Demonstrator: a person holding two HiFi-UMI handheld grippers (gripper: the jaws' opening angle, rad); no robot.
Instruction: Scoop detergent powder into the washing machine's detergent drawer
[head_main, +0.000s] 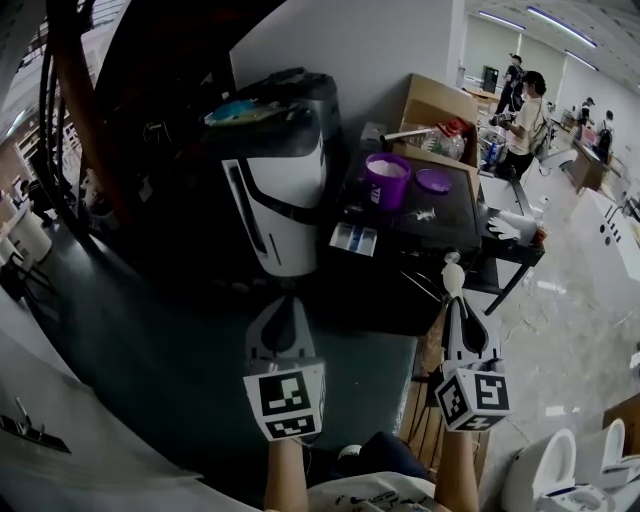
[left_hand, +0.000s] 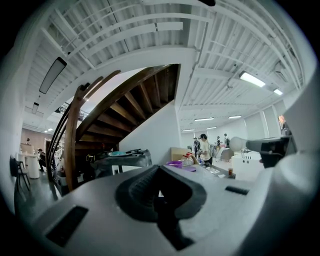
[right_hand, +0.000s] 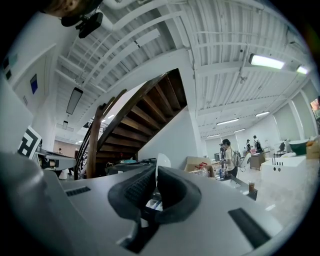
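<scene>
Gap: open floor (head_main: 180, 340) lay before washer (head_main: 285, 190).
L gripper (head_main: 290, 302): jaws together, empty.
R gripper (head_main: 456, 300): clamped on white scoop (head_main: 452, 278).
Table (head_main: 445, 228): black, far right, purple tub (head_main: 386, 180) atop.

A cardboard box (head_main: 437, 104) sits at the far edge of the dark counter (head_main: 455, 205), a person (head_main: 522, 112) with a backpack stands beyond its far right corner, and a wooden staircase (right_hand: 131, 117) curves up under strip lights (right_hand: 269, 61).
</scene>
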